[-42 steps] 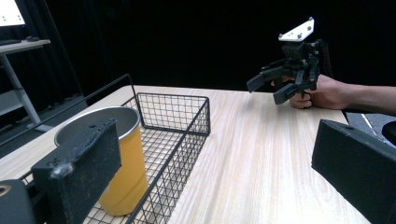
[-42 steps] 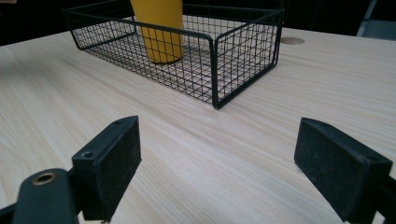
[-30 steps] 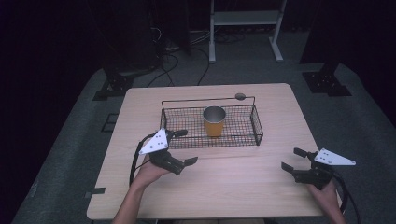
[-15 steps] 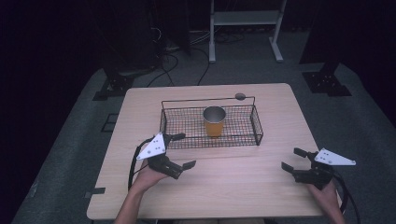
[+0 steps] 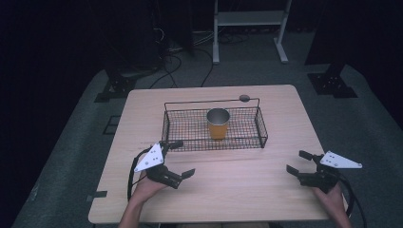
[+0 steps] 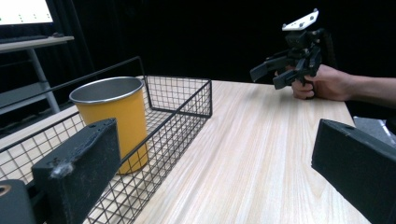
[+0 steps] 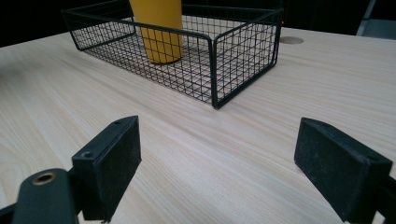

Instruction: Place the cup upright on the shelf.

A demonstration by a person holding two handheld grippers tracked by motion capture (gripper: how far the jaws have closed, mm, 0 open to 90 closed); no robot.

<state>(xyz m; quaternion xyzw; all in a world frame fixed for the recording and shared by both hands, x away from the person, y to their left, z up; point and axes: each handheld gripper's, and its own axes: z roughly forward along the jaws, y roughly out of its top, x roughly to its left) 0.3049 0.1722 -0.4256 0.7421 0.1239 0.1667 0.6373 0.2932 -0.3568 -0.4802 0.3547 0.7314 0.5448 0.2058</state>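
Yellow cup stands upright in the black wire basket mid-worktop; both hand-held grippers, left and right, have jaws spread, empty, near the front edge. Best to come over the basket wall and pinch the thin metal-lined rim squarely; the cup's smooth tapered wall may slip.

- No text, label, brand, number or sign could be read in any of the views.
- The bright screen at the upper left of the left gripper view carried faint marks, too small and blurred to read.
- The yellow cup near the middle of the high view bore no print that could be made out.
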